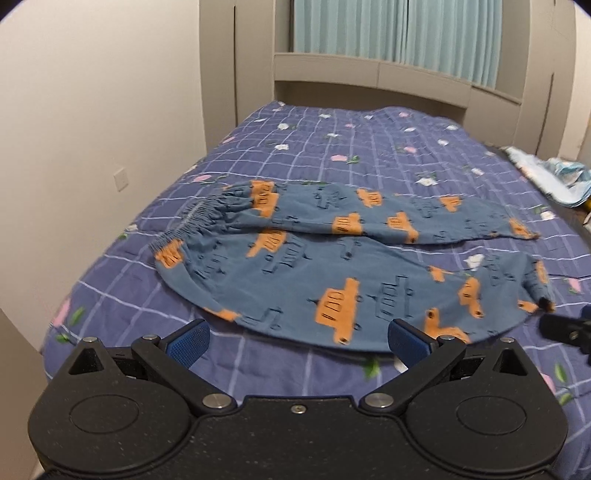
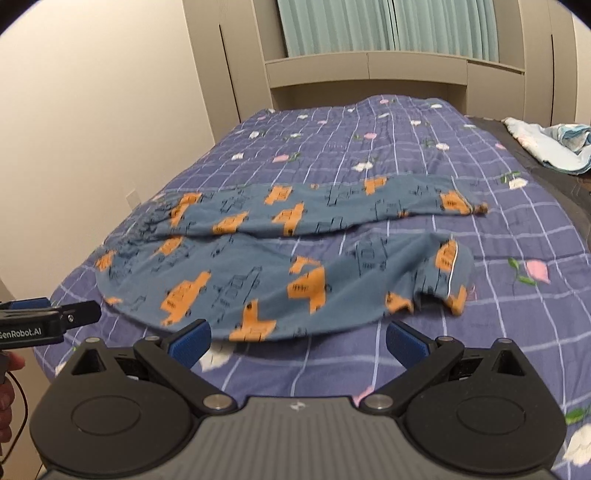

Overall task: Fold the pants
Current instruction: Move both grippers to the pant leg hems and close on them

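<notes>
Both grippers, left gripper [image 1: 297, 338] and right gripper [image 2: 297, 338], wide and empty near the pants [image 1: 332, 266]: better to pinch the nearest leg's edge evenly before folding.

**Counts on and around the bed**

One pair of pants [image 1: 314, 266] lies on one bed cover [image 1: 369, 147], and the pair shows two legs and one elastic waistband [image 1: 195, 218]. Two grippers appear: the left gripper [image 1: 297, 338] and the right gripper [image 2: 297, 338], each with two blue-padded fingers spread wide apart with nothing between them. In the right wrist view, one hand [image 2: 7, 384] shows at the left edge beside the other gripper. One light bundle of cloth [image 2: 546, 144] lies past the bed's right side. One pale green curtain [image 1: 395, 33] hangs beyond the one headboard [image 1: 369, 74]. One wall plate [image 1: 121, 181] sits on the left wall.
</notes>
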Available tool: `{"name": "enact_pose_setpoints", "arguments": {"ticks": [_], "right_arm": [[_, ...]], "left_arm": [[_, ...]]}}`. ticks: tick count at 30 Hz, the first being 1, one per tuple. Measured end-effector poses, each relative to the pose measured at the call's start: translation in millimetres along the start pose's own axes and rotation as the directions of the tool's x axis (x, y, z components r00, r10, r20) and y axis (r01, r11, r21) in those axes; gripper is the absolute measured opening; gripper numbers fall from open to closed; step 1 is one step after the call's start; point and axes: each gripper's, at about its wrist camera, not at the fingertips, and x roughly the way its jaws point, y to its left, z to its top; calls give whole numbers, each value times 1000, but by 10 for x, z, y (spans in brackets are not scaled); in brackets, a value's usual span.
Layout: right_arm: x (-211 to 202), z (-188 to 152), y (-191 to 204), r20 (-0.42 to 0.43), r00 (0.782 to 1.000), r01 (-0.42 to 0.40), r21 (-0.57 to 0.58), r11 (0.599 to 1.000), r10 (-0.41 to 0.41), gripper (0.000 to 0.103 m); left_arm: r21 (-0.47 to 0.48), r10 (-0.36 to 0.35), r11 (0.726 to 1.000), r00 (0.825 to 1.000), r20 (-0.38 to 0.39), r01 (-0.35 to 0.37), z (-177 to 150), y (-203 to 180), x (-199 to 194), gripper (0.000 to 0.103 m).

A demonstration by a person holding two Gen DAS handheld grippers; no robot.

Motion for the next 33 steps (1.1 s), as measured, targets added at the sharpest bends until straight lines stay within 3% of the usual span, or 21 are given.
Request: {"name": "enact_pose_setpoints", "arguments": {"ticks": [13, 19, 23, 26, 29, 33], "right_arm": [[598, 643, -94, -2, 999, 43, -91, 995, -44, 103], [923, 1024, -162, 143, 989, -14, -230, 973, 48, 103], [1221, 1281, -192, 200, 967, -84, -334, 939, 157, 103], [1553, 1495, -190, 96, 960, -200, -412, 889, 261, 103], [1807, 1602, -132, 83, 958, -211, -444, 871, 275, 103], [2154, 1681, -9, 63, 960, -195, -545, 816, 272, 103]], "left_arm": [[115, 88, 990, 996, -9, -86, 866, 98, 560, 102], [199, 148, 968, 988, 49, -155, 1296, 92, 954, 102], [272, 174, 944, 982, 68, -186, 1512, 116, 1246, 102], [319, 197, 924, 978, 70, -209, 1659, 149, 1509, 102], [344, 212, 912, 975, 70, -223, 1778, 187, 1762, 102], [361, 228, 904, 972, 51, -231, 1889, 244, 2089, 102]]}}
